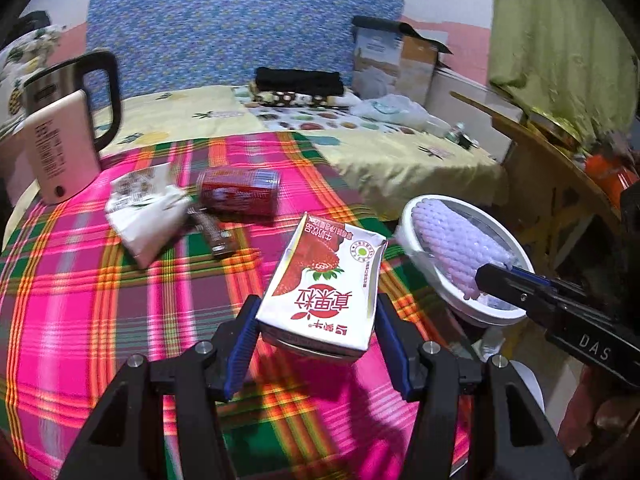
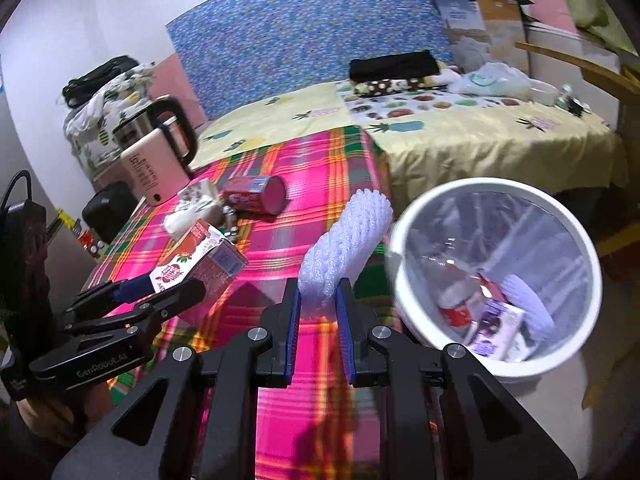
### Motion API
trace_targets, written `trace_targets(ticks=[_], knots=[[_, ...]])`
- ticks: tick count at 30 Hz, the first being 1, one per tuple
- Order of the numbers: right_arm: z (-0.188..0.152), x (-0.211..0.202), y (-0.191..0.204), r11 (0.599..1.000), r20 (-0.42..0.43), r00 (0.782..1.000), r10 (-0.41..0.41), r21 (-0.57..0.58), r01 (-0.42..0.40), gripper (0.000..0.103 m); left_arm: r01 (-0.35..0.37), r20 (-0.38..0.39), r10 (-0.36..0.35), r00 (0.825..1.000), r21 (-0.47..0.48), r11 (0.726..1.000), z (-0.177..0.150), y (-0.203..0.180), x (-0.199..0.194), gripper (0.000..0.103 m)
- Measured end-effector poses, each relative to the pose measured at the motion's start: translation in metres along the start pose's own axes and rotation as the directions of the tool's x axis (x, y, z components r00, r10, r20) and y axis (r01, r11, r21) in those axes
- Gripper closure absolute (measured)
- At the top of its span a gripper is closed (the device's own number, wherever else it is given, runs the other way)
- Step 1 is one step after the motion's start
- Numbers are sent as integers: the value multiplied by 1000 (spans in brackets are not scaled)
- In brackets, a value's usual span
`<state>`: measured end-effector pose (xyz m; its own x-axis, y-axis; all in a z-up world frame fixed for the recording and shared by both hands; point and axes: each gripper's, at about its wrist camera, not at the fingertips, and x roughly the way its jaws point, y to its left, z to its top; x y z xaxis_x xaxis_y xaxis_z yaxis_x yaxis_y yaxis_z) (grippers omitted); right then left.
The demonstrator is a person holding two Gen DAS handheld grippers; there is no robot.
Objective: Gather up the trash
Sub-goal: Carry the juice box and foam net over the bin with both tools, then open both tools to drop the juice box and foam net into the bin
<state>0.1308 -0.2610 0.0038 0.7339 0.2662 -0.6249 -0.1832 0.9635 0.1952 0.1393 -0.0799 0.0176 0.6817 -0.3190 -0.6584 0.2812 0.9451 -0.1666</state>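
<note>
My left gripper (image 1: 316, 308) is shut on a red and white strawberry milk carton (image 1: 326, 280), held above the plaid tablecloth (image 1: 100, 300); the same carton (image 2: 200, 264) shows at the left of the right wrist view. My right gripper (image 2: 318, 292) is shut on a white foam net sleeve (image 2: 344, 240) that stands up between its blue pads. In the left wrist view that sleeve (image 1: 456, 240) hangs over the white lined trash bin (image 1: 412, 216). The bin (image 2: 408, 300) holds several discarded packages. A red can (image 1: 240, 192), a crumpled tissue pack (image 1: 148, 216) and a brown wrapper (image 1: 214, 234) lie on the table.
A pink kettle (image 1: 56, 140) stands at the table's far left. Behind the table is a bed with a yellow sheet (image 1: 400, 152), folded clothes (image 1: 300, 82) and a cardboard box (image 1: 400, 60). A wooden chair (image 1: 552, 184) stands right of the bin.
</note>
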Motion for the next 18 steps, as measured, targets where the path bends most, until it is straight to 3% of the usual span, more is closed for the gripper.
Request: trace_targets(ticks=[18], knots=[[-16,-25,-75,983,14,993,-121,144,118,85,127,-52,-121,991,139,982,20,-84,43,45]])
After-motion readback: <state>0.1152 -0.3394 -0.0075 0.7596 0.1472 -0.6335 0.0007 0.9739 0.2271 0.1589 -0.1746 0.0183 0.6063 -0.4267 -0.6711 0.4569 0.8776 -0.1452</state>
